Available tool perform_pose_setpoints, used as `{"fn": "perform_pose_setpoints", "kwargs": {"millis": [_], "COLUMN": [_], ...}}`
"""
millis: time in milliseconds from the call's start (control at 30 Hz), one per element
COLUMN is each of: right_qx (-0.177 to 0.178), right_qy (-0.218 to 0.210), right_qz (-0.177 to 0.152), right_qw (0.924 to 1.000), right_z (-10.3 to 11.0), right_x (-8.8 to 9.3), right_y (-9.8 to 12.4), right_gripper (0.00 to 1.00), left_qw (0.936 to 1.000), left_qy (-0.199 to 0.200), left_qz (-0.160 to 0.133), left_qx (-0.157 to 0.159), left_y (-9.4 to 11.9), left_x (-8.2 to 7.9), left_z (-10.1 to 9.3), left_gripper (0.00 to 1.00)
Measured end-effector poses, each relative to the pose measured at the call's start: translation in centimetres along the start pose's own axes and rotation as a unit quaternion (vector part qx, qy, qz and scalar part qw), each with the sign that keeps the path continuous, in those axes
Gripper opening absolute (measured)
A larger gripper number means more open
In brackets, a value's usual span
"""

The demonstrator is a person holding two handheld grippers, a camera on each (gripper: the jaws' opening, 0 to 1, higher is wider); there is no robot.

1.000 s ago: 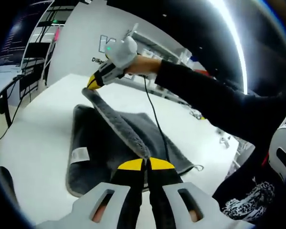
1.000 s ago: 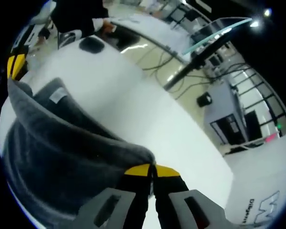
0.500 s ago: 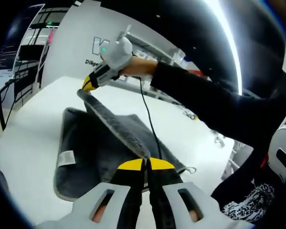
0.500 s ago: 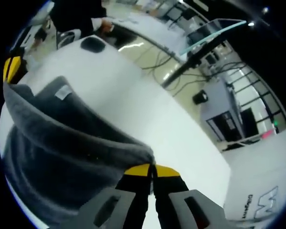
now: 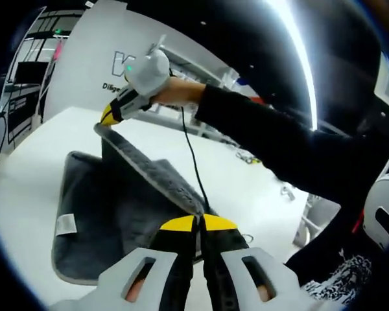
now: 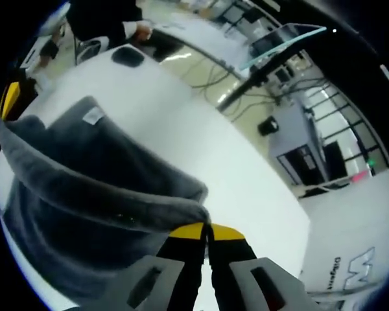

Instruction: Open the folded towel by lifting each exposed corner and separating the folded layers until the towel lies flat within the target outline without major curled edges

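A dark grey towel (image 5: 110, 207) lies partly on the white table (image 5: 26, 162), with a white label (image 5: 66, 223) near its lower left. Its top layer is lifted by one edge, which stretches taut between both grippers. My left gripper (image 5: 198, 220) is shut on one corner of that edge. In the left gripper view the right gripper (image 5: 107, 116) is held by a hand higher up and is shut on the far corner. In the right gripper view my right gripper (image 6: 206, 228) pinches the towel (image 6: 84, 188), and the left gripper's yellow tip (image 6: 8, 98) shows at the far left.
The person's dark sleeve (image 5: 279, 149) reaches across the left gripper view, with a black cable (image 5: 191, 162) hanging from the right gripper. A dark oval object (image 6: 128, 56) lies on the table's far end. Shelving and desks stand beyond the table.
Both grippers have risen, lifting the held edge higher, so the upper layer peels further off the lower one and more of the towel's underside shows.
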State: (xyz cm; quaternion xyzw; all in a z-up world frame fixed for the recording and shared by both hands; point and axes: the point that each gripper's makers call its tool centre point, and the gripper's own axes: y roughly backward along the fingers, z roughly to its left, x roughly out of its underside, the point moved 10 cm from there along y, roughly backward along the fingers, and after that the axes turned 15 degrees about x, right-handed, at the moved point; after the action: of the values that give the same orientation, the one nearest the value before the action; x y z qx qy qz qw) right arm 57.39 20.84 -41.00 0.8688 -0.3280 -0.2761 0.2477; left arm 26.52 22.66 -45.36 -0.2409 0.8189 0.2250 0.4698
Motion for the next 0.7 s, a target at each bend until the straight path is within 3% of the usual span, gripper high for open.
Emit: {"fn": "perform_pose_setpoints", "kwargs": {"millis": [700], "right_qx": [0.024], "right_qy": [-0.023], "right_qz": [0.025], "right_qw": [0.9991], "right_z": [0.7], "right_x": [3.2], "right_y": [3.8], "right_gripper": [0.0], "left_qw": [0.9984], "left_qy": [-0.021], "left_qz": [0.017], "left_qx": [0.049], "left_y": [-3.8], "left_x": [-0.7], "left_z": [-2.0], "left_gripper": [0.0]}}
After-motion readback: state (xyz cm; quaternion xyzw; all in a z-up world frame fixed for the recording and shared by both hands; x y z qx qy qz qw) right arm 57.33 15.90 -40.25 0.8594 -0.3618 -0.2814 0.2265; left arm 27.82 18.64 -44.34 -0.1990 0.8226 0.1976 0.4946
